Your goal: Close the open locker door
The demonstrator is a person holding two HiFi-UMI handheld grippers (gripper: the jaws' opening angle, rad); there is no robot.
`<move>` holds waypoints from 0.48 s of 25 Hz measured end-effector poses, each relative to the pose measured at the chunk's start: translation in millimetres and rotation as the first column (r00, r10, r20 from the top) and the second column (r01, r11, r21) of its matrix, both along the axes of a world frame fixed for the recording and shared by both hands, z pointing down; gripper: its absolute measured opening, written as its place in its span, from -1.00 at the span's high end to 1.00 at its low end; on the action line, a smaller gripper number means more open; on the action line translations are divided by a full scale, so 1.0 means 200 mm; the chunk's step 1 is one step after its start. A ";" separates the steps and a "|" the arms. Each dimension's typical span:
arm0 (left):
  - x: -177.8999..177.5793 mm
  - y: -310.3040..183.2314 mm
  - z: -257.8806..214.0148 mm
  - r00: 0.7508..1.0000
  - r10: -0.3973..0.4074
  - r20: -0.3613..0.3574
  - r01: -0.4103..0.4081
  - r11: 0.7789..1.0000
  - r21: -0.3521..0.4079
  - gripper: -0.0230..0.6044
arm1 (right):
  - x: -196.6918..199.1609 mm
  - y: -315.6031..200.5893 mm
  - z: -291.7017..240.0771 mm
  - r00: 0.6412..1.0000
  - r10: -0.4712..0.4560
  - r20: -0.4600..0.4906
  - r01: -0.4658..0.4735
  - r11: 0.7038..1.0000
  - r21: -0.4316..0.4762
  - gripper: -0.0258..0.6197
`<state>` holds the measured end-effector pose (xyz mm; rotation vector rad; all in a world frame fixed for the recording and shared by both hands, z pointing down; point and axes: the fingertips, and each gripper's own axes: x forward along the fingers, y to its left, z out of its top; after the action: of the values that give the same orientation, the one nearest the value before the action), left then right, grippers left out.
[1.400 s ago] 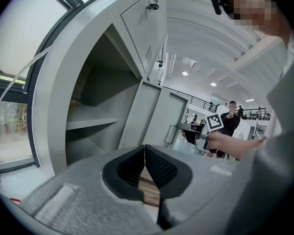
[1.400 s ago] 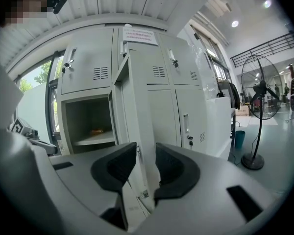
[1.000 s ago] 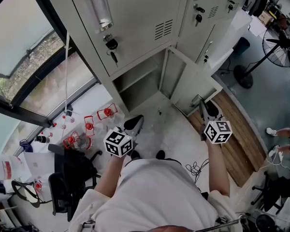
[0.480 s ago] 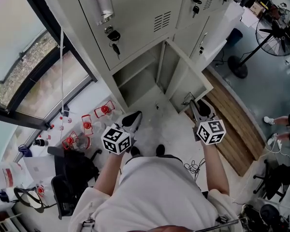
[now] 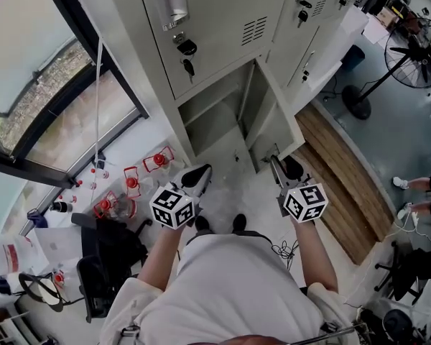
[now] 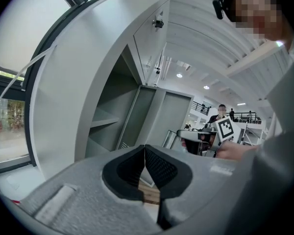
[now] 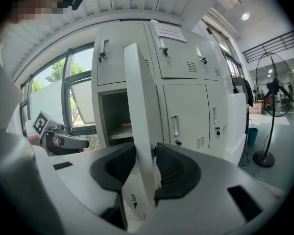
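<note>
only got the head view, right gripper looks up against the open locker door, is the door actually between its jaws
observer: yes. In the right gripper view, the edge of the locker door stands between the jaws of the right gripper. The jaws have just been opening, and the pads do not look clamped on the door.
operator: and the left one, holding anything
observer: no. The left gripper view shows the left gripper with its jaws together and nothing between them.
operator: anything sticking out of the locker in the door's way
observer: none that I can see. The right gripper view looks level into the open compartment, and only a shelf shows inside it.
</note>
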<state>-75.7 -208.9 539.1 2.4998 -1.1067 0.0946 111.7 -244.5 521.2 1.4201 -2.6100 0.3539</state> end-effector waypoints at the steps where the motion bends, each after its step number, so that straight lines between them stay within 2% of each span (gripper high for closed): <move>1: -0.01 0.00 0.00 1.000 -0.003 0.000 0.003 1.000 -0.002 0.88 | -0.02 0.01 0.00 1.000 -0.010 -0.003 0.010 1.000 0.003 0.55; 12: -0.12 0.04 0.06 0.998 -0.061 0.008 0.061 0.998 -0.020 0.88 | -0.35 0.09 0.01 0.973 -0.194 -0.124 0.203 0.977 0.069 0.53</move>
<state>-98.8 -200.4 550.2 2.4470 -1.1778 0.0969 41.2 -226.5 523.6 1.1489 -2.6658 0.1369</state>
